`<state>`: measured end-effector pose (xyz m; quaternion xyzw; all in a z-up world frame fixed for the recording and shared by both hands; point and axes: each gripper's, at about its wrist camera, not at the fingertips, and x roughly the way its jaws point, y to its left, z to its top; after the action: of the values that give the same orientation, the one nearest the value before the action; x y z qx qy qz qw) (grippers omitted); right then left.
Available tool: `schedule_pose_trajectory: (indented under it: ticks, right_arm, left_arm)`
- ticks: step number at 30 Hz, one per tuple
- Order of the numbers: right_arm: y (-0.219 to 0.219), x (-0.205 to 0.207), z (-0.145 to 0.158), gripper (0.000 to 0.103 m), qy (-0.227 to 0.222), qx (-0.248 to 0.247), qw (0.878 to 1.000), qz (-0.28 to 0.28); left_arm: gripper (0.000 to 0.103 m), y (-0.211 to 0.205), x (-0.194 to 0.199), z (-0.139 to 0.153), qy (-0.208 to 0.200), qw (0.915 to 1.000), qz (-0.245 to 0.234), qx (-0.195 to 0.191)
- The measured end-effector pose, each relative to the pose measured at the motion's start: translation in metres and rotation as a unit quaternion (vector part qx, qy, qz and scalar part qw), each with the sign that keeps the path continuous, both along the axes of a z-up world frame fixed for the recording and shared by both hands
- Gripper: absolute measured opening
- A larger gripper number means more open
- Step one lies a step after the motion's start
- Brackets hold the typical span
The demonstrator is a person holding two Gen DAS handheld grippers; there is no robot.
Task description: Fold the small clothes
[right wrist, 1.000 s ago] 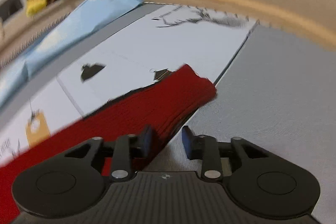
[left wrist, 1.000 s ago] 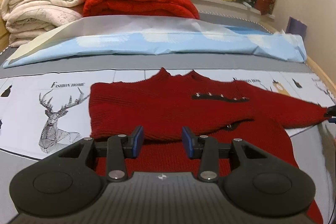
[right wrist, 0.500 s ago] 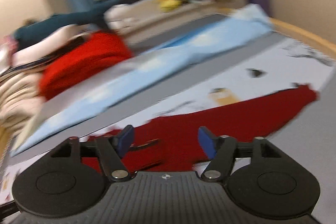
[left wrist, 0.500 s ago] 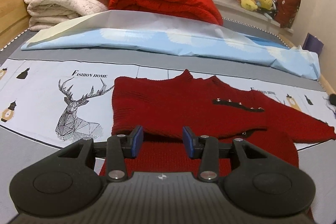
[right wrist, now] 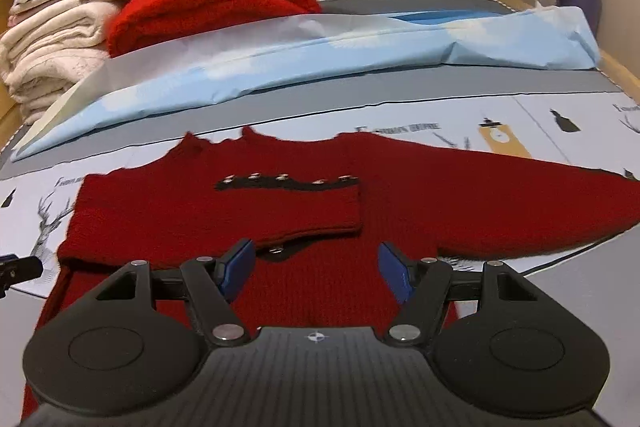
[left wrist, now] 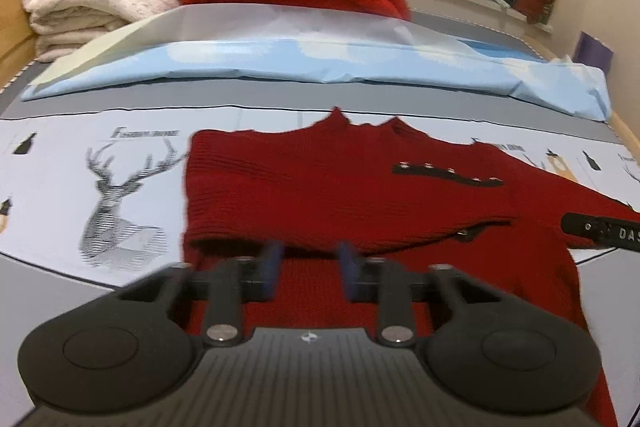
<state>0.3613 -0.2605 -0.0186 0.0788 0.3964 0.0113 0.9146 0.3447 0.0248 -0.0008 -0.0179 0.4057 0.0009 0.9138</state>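
Red sweater (left wrist: 328, 187) lies flat on the deer-print sheet (left wrist: 72, 187) covering the bed, one sleeve folded across its chest. Left claw (left wrist: 308, 269) hovers above the hem, jaws just narrowed, blurred, gripping nothing. Right claw (right wrist: 316, 269) hangs released over the lower body, jaws wide, nothing between them.

left wrist: low, near, facing across bed | right wrist: same | shared: red sweater (left wrist: 320, 187)
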Motion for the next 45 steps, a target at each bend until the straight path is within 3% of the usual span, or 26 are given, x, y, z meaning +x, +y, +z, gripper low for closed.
schedule_pose_trajectory:
  ticks: [3, 5, 7, 10, 12, 14, 17, 19, 24, 28, 30, 31, 32, 35, 41, 45]
  right_arm:
    - [-0.013, 0.004, -0.009, 0.066, 0.018, 0.007, 1.0, -0.019]
    - [-0.021, 0.01, -0.016, 0.052, 0.04, 0.021, 0.998, -0.035]
    - [-0.031, 0.011, -0.018, 0.047, 0.046, 0.031, 0.998, -0.035]
    - [-0.04, 0.013, -0.019, 0.044, 0.056, 0.039, 0.997, -0.045]
    - [-0.044, 0.014, -0.021, 0.044, 0.065, 0.048, 0.996, -0.046]
    - [-0.049, 0.016, -0.023, 0.044, 0.073, 0.057, 0.994, -0.05]
    - [-0.053, 0.016, -0.023, 0.045, 0.078, 0.065, 0.993, -0.063]
    - [-0.054, 0.017, -0.024, 0.045, 0.08, 0.07, 0.992, -0.068]
    - [-0.051, 0.022, -0.03, 0.045, 0.093, 0.073, 0.991, -0.063]
    - [-0.047, 0.026, -0.035, 0.045, 0.101, 0.074, 0.99, -0.059]
    - [-0.046, 0.027, -0.036, 0.045, 0.102, 0.075, 0.99, -0.057]
    - [-0.047, 0.028, -0.036, 0.045, 0.102, 0.075, 0.99, -0.059]
    - [-0.047, 0.028, -0.036, 0.045, 0.103, 0.074, 0.99, -0.061]
    - [-0.045, 0.029, -0.038, 0.045, 0.106, 0.07, 0.99, -0.063]
    - [-0.036, 0.034, -0.041, 0.045, 0.108, 0.06, 0.991, -0.058]
    - [-0.022, 0.036, -0.042, 0.045, 0.108, 0.051, 0.992, -0.047]
  left_arm:
    - [0.011, -0.014, 0.005, -0.008, -0.002, 0.9999, -0.01, 0.004]
    - [0.011, -0.024, 0.011, -0.016, 0.005, 0.9999, -0.009, 0.01]
    - [0.011, -0.035, 0.02, -0.026, 0.015, 0.9997, -0.017, 0.007]
    - [0.015, -0.056, 0.039, -0.041, 0.015, 0.9989, -0.039, 0.02]
    - [0.022, -0.069, 0.051, -0.052, 0.015, 0.9984, -0.049, 0.026]
    - [0.051, -0.08, 0.062, -0.061, 0.019, 0.998, -0.053, 0.03]
    - [0.071, -0.096, 0.077, -0.074, 0.028, 0.9972, -0.057, 0.038]
    - [0.075, -0.107, 0.086, -0.084, 0.041, 0.9959, -0.065, 0.047]
    - [0.075, -0.126, 0.098, -0.103, 0.049, 0.9927, -0.078, 0.078]
    - [0.073, -0.137, 0.104, -0.11, 0.043, 0.9922, -0.081, 0.085]
    - [0.064, -0.14, 0.108, -0.114, 0.046, 0.9917, -0.086, 0.084]
    - [0.055, -0.141, 0.109, -0.115, 0.045, 0.9917, -0.087, 0.084]
    - [0.039, -0.142, 0.109, -0.116, 0.042, 0.9914, -0.087, 0.089]
    - [0.016, -0.138, 0.111, -0.112, 0.037, 0.9913, -0.089, 0.09]
    - [0.011, -0.104, 0.111, -0.083, 0.015, 0.9962, -0.069, 0.052]
    - [0.01, -0.054, 0.11, -0.055, -0.008, 0.999, -0.029, 0.034]
